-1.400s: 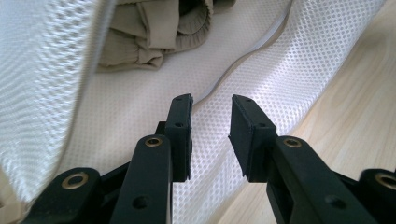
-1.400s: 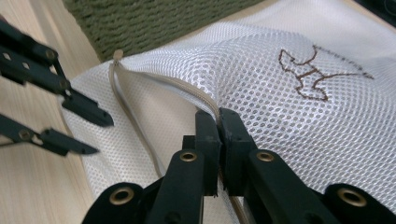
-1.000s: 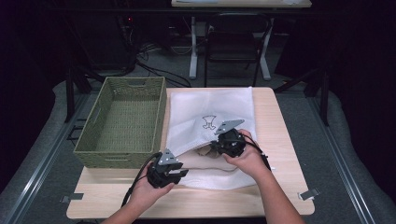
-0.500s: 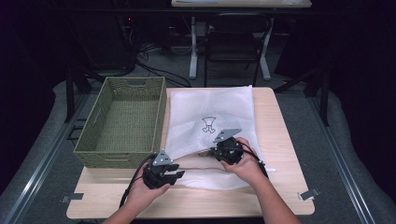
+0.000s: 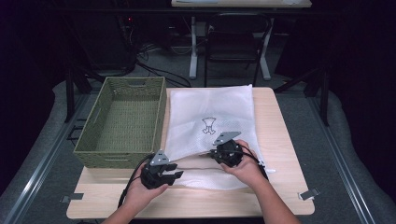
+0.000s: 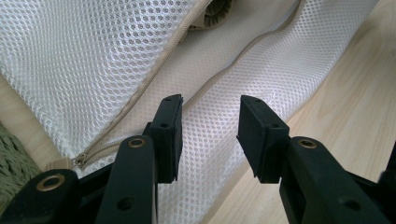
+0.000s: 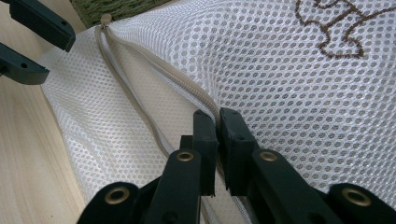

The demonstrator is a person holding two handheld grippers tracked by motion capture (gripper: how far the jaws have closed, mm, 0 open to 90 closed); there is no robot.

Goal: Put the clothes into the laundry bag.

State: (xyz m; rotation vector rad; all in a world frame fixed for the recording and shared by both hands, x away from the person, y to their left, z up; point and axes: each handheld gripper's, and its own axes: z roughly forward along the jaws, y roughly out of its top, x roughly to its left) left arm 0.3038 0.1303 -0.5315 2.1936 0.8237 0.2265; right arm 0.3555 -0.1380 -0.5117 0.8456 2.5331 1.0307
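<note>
A white mesh laundry bag (image 5: 210, 112) with a brown emblem lies flat on the wooden table, its zipper mouth toward the near edge. My right gripper (image 5: 214, 154) is shut on the bag's upper zipper edge (image 7: 205, 100), which is pinched between its pads. My left gripper (image 5: 177, 175) is open at the bag's near left corner. Its jaws have just been opening, and the lower mesh flap (image 6: 210, 140) lies under the gap without being pressed. Something beige and ribbed (image 6: 217, 11) shows inside the bag's mouth. The left gripper (image 7: 58, 56) also appears far off in the right gripper view.
A green woven basket (image 5: 116, 158) stands on the table's left half, right beside the bag. Bare wood (image 5: 280, 140) runs along the right side and near edge. Behind the table are a chair (image 5: 233, 37) and cables on the floor.
My right gripper has come down and nearer with the bag's upper edge, lowering the raised flap. The left gripper's jaws have spread a little and it has barely shifted.
</note>
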